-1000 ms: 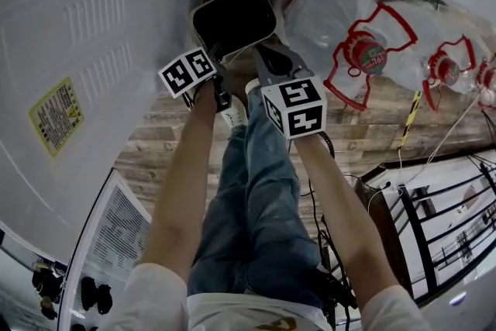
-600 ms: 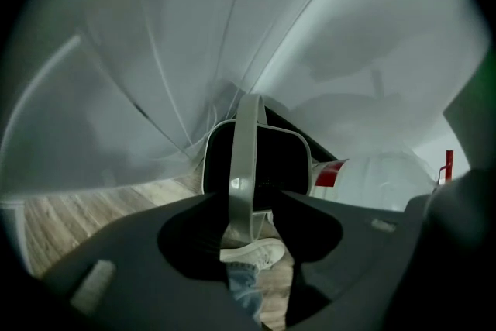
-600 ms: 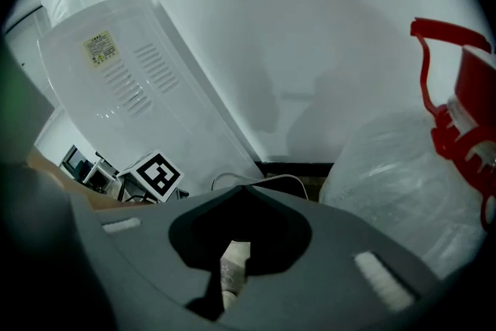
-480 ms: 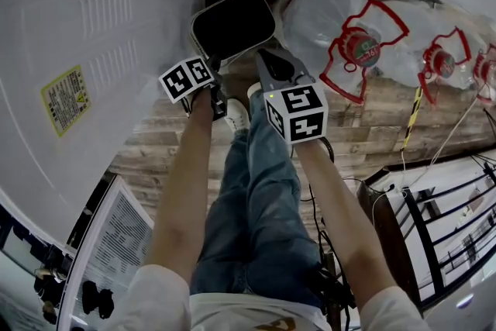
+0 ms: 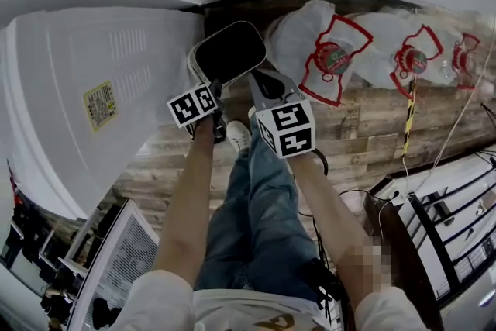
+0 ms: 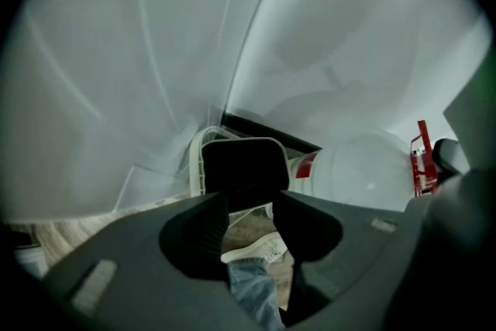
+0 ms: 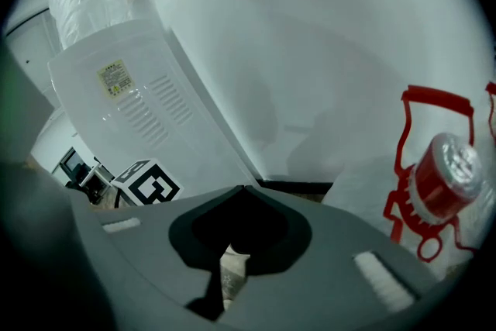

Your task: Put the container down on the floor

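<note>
— Where is the container [image 5: 229, 52] sitting?
— On the wooden floor [image 5: 364, 128] by the wall, between the white water dispenser [image 5: 101, 105] and a water jug [image 5: 310, 35].
— The tools?
— Left tool [image 6: 249, 199] is gaping, gripping nothing; right tool [image 7: 242, 188] is pinching together, empty.

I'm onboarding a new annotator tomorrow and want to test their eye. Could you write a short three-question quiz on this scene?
1. True or false: the jaws of the left tool are pressed together.
2. The handles on the water jugs lying on the wooden floor are: A blue, B red, C green.
3. In the head view, which white appliance stands just left of the container?

Key: 1 false, they stand apart. 2 B. 3 the water dispenser.
</note>
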A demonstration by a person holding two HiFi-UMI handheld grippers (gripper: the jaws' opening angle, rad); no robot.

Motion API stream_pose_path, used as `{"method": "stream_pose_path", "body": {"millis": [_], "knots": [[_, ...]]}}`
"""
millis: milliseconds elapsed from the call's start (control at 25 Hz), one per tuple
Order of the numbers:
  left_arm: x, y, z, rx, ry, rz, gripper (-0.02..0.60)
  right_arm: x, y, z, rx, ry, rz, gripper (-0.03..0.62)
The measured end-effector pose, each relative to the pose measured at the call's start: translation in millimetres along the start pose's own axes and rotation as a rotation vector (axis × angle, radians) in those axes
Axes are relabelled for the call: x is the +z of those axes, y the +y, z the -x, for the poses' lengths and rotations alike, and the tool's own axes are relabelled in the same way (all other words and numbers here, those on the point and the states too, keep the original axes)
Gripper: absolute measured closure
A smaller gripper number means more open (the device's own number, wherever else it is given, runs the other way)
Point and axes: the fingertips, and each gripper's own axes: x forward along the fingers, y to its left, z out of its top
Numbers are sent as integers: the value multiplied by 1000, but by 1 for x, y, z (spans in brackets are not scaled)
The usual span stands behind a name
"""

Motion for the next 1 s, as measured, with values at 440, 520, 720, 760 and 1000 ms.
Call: {"method": "stream_pose_path", "body": {"millis": [440,520,720,760,1000], "knots": [[55,-111,130,-167,-270,-371,505,54,22,86,-75,-48,66,571],[60,-127,161,-191,-306,-414,528,71,27,105,-88,-68,93,571],[61,-155,237,-235,-375,-530,581,118,34,167,-168,-165,71,571],[61,-160,250,-240,-390,-561,581,128,36,180,-182,-190,64,571],[57,-188,336,-287,-468,-645,581,169,62,264,-248,-311,126,571]]}}
